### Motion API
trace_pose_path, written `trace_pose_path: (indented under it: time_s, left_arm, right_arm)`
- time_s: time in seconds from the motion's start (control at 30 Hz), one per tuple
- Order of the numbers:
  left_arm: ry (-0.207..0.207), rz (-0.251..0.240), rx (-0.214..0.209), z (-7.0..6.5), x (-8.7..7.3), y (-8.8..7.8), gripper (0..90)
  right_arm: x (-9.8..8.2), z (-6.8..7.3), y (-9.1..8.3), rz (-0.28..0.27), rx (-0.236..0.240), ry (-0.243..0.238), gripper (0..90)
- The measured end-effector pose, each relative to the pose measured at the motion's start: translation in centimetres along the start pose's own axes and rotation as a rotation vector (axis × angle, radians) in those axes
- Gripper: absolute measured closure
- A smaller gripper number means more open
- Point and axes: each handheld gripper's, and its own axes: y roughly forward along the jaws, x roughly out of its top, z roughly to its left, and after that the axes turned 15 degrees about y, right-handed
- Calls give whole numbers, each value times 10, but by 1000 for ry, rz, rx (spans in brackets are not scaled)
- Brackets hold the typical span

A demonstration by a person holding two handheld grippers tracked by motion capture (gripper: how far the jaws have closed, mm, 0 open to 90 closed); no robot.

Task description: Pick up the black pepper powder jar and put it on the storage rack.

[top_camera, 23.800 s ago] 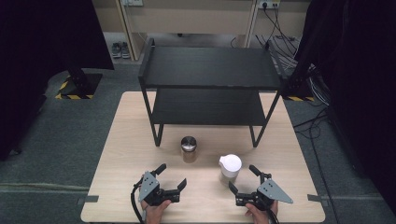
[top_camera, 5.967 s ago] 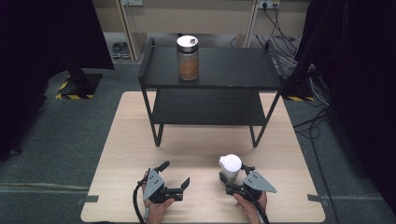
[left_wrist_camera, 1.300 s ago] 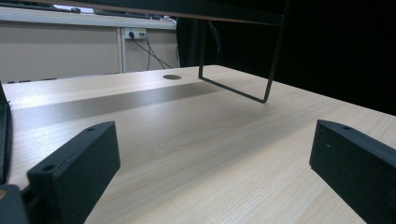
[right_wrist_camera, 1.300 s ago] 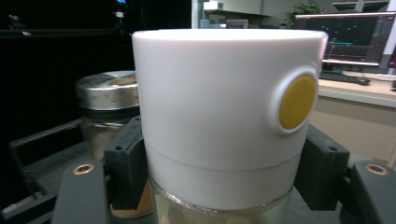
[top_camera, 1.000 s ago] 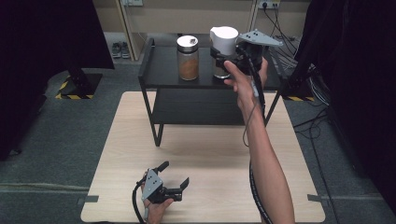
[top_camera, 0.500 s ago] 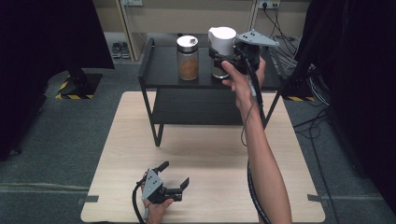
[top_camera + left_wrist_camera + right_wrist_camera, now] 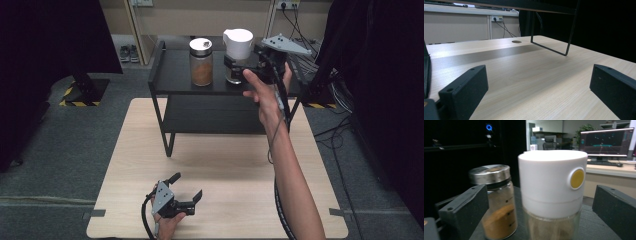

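Your right hand-held gripper point(image 7: 235, 67) is raised to the top of the black shelf rack point(image 7: 170, 82), and its jaws have just been opening; they now stand wide on either side of the white-lidded jar point(image 7: 238, 55) without pressing it. That jar stands upright on the top shelf, just beside the steel-lidded jar point(image 7: 201, 61) of brown powder. Your left hand-held gripper point(image 7: 186, 190) rests near the front edge of the wooden surface point(image 7: 240, 165), jaws spread apart with nothing between them.
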Motion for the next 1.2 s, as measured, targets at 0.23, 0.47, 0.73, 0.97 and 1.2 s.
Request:
trace_pose_path:
  time_s: [0.23,0.47,0.73,0.97,1.2]
  left_arm:
    - [-3,-3,3,0,0,0,11]
    - [-2,-5,2,0,-1,0,11]
    - [-4,-5,1,0,-1,0,11]
    - [-4,-10,2,0,-1,0,9]
    - [-19,-21,7,0,-3,-2,3]
  right_arm:
    - [-7,-6,-21,-8,49,-4,4]
    - [-16,-8,-36,-25,72,7,4]
    - [-27,-9,-54,-18,103,-17,4]
    - [-42,-10,-67,-14,125,-38,4]
    - [-55,-10,-78,-7,140,-69,4]
